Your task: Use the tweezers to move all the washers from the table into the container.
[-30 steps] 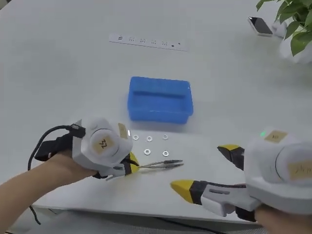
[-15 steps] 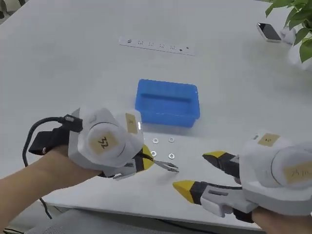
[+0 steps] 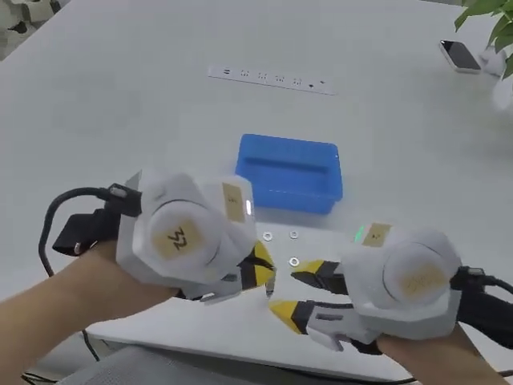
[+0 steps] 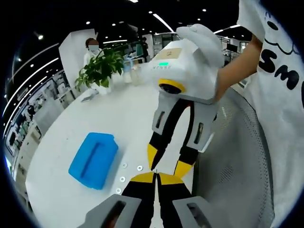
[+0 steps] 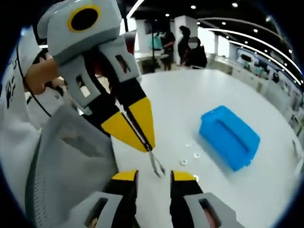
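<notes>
the tweezers (image 5: 155,164) are clamped between the closed yellow jaws of the left gripper (image 5: 148,144), near the middle of the right gripper view. their two thin tips stand slightly apart with nothing between them, and they point down at the white table (image 5: 190,104). the right gripper (image 5: 154,176) rises from the bottom of that view with its jaws spread and empty, and the tweezer tips sit just above the gap.

in the head view the two grippers sit close together in the lower half of the frame. the washers (image 3: 294,261) lie loose on the table just above them, between the grippers and the blue container (image 3: 290,172) at the centre. a white power strip (image 3: 272,80) lies further up the frame, and a phone (image 3: 459,54) lies at the upper right.
</notes>
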Action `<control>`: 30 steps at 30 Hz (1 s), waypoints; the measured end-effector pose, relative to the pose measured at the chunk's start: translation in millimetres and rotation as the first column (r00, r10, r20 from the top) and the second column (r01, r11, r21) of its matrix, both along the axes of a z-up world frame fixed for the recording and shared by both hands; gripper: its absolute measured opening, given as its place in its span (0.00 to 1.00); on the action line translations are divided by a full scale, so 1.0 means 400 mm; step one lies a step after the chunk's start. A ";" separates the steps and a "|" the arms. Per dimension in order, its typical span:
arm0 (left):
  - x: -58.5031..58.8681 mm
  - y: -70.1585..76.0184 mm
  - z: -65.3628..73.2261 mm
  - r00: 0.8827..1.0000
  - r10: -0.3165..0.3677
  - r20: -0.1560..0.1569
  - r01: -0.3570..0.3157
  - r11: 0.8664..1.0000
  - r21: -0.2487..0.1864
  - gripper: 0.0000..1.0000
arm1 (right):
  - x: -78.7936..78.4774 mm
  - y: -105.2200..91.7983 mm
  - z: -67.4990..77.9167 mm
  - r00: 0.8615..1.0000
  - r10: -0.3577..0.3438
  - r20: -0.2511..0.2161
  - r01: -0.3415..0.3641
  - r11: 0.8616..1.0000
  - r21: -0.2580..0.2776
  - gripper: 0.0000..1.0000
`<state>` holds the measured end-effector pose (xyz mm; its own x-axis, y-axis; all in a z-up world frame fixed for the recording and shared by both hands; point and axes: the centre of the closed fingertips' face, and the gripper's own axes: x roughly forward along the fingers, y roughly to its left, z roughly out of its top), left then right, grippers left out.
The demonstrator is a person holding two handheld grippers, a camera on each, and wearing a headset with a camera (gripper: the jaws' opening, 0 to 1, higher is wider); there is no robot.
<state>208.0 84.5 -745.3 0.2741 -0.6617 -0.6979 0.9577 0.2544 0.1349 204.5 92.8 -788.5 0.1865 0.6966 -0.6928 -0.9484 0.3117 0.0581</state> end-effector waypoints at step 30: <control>0.007 -0.017 -0.007 0.989 0.144 -0.020 -0.145 0.987 -0.074 0.09 | 0.004 0.024 -0.069 0.973 0.206 0.107 -0.193 0.974 -0.119 0.02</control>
<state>211.0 77.8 -747.9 0.3610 -0.6664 -0.6524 0.9117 0.3993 0.0965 206.1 102.4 -816.1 0.1358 0.6506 -0.7472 -0.9902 0.1138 -0.0809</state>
